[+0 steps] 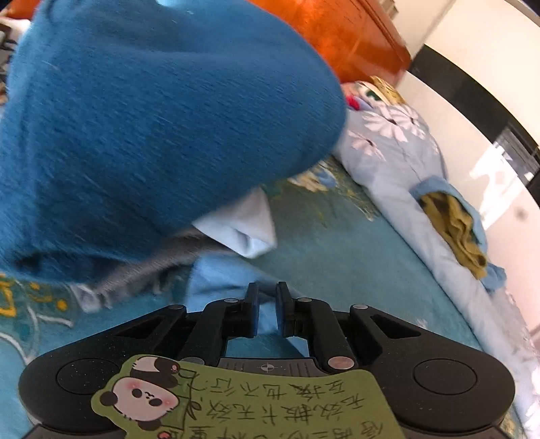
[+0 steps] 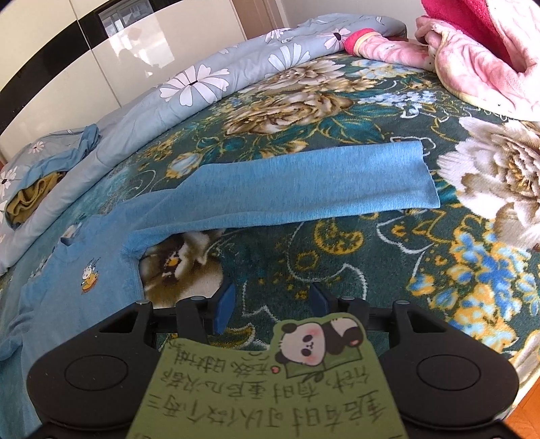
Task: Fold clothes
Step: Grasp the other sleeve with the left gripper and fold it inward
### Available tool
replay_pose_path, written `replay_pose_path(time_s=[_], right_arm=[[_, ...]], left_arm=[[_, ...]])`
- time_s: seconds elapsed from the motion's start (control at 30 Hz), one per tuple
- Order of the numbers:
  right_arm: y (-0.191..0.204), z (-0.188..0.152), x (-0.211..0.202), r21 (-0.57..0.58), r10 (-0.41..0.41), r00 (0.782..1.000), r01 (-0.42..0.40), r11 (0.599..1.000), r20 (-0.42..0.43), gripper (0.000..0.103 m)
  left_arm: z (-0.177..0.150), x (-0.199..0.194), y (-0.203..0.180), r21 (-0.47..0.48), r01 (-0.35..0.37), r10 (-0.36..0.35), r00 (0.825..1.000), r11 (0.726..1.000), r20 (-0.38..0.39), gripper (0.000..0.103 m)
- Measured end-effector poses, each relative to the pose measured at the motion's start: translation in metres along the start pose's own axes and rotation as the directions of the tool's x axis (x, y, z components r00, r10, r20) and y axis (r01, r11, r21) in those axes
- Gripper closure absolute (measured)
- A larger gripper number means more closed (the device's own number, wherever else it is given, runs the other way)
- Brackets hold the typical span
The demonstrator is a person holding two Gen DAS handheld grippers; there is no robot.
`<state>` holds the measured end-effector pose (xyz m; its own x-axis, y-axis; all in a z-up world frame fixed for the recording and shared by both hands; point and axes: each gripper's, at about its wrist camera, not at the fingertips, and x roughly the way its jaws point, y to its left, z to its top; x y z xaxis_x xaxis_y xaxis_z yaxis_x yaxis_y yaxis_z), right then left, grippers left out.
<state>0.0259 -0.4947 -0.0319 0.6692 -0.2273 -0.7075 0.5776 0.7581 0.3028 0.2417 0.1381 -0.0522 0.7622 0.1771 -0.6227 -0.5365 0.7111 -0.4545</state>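
A light blue long-sleeved top [image 2: 77,270] with a small cartoon print lies flat on the flowered bedspread [image 2: 337,253]. One sleeve [image 2: 303,185] stretches out to the right. My right gripper [image 2: 272,304] is open and empty, hovering over the bedspread just below that sleeve. In the left wrist view, my left gripper [image 1: 267,309] is nearly closed on a fold of the light blue fabric [image 1: 222,280]. A person's arm in a fuzzy dark blue sleeve [image 1: 152,135] fills the upper left and hides most of the garment.
A pale blue daisy-print quilt [image 2: 209,81] lies along the far edge of the bed, with blue and olive clothes [image 2: 33,192] on it. A pink blanket [image 2: 472,54] is heaped at the top right. A wooden headboard [image 1: 354,30] and a white wardrobe [image 2: 101,60] border the bed.
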Motion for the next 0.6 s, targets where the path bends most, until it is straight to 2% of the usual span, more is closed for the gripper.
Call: replay_pose_path(time_s=[0.13,0.3,0.43,0.5,0.53,0.57,0.6], right_arm=[[0.000,0.001,-0.002,-0.006,0.001,1.000,-0.001,1.000,0.004,0.053],[-0.002,0.001,-0.003,0.000,-0.003,1.000,0.003,1.000,0.003,0.053],[-0.001,0.000,-0.002,-0.005,0.001,1.000,-0.001,1.000,-0.004,0.053],[0.000,0.000,-0.002,-0.004,0.005,1.000,-0.005,1.000,-0.004,0.053],[0.001,0.000,-0.002,-0.007,0.006,1.000,-0.006,1.000,-0.005,0.053],[0.002,-0.001,-0.002,-0.010,0.007,1.000,-0.007,1.000,-0.006,0.053],[0.003,-0.001,-0.002,-0.012,0.009,1.000,-0.009,1.000,-0.006,0.053]], left_arm=[[0.001,0.004,0.011,-0.028,-0.019,0.018,1.000,0.999,-0.018,0.101],[-0.002,-0.017,0.009,0.035,0.061,-0.062,0.998,0.998,0.027,0.101],[-0.006,-0.008,0.018,-0.080,0.122,-0.128,0.989,0.989,-0.075,0.101],[-0.011,0.002,0.027,-0.187,0.147,-0.170,0.978,0.971,-0.117,0.097],[-0.013,0.004,0.031,-0.225,0.159,-0.191,0.973,0.961,-0.129,0.089],[-0.014,0.005,0.031,-0.239,0.156,-0.192,0.972,0.958,-0.136,0.080],[-0.015,0.006,0.030,-0.231,0.150,-0.184,0.974,0.961,-0.132,0.076]])
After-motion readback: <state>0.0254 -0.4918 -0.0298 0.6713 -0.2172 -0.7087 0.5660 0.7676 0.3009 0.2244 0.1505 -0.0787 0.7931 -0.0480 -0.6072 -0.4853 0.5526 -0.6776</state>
